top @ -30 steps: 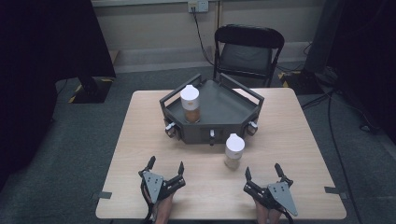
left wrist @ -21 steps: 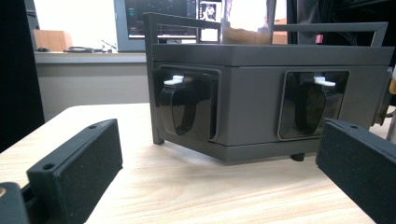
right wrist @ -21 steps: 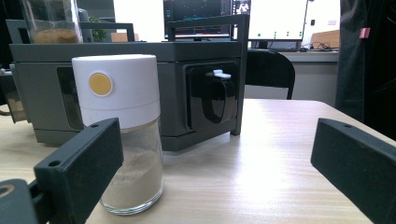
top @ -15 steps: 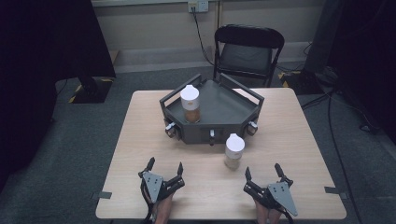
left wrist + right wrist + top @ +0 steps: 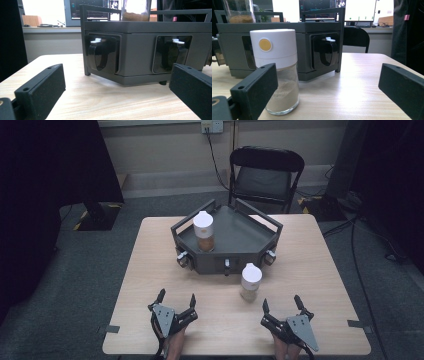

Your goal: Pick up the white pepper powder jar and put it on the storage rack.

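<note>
Grey carpet surrounds a pale wooden worktop (image 5: 150, 270), with a black folding chair (image 5: 265, 175) standing beyond its far edge at 12 o'clock. Near the worktop's centre sits a dark grey angular tray (image 5: 240, 237) with rails along its sides and small white-tipped latches set in its front panels. Inside the tray, toward 10 o'clock of its floor, stands an upright jar with brown contents (image 5: 203, 231) and a white cap. A second white-capped jar of pale powder (image 5: 250, 281) stands upright on the worktop just in front of the tray, at about 5 o'clock from it; its cap carries a round yellow dot, seen in the right gripper view.

Both hands rest at the near edge. The left claw (image 5: 176, 298) lies at 7 o'clock of the worktop, released with jaws spread, pointing at the tray's front and holding nothing. The right claw (image 5: 281, 303) lies at 5 o'clock, likewise released and empty, near the powder jar, which stands apart from it at roughly 11 o'clock, close by its left jaw.
</note>
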Demonstrator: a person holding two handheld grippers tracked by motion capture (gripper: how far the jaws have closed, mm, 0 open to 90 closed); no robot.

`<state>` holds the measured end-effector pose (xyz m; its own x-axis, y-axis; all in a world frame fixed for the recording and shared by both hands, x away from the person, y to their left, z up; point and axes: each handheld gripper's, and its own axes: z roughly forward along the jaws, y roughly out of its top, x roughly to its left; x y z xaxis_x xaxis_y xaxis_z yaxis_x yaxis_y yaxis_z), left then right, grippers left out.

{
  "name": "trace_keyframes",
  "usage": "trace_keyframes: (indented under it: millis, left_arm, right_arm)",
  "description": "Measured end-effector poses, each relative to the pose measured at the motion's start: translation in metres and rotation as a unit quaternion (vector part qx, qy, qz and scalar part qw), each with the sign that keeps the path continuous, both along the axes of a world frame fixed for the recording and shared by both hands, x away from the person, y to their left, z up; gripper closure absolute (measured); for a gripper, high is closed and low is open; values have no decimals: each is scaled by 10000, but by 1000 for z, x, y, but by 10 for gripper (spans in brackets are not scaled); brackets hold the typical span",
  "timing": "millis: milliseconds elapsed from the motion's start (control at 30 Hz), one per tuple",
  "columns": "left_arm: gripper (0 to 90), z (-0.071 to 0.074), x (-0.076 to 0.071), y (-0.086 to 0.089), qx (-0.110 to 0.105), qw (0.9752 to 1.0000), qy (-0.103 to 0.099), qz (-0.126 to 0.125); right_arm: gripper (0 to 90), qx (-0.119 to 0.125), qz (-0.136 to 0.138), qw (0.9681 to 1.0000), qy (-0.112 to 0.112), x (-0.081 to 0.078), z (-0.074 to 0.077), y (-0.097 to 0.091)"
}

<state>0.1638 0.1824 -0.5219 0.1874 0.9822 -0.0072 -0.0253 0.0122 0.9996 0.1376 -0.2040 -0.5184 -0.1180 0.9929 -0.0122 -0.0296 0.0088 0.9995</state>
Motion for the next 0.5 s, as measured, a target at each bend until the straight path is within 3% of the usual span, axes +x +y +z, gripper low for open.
trace_keyframes:
  millis: [500]
  left_arm:
    - [1,0,0,-1,-2,10000,1,29]
  right_arm:
    - [6,12,34,10000,-19,0,-1,-1]
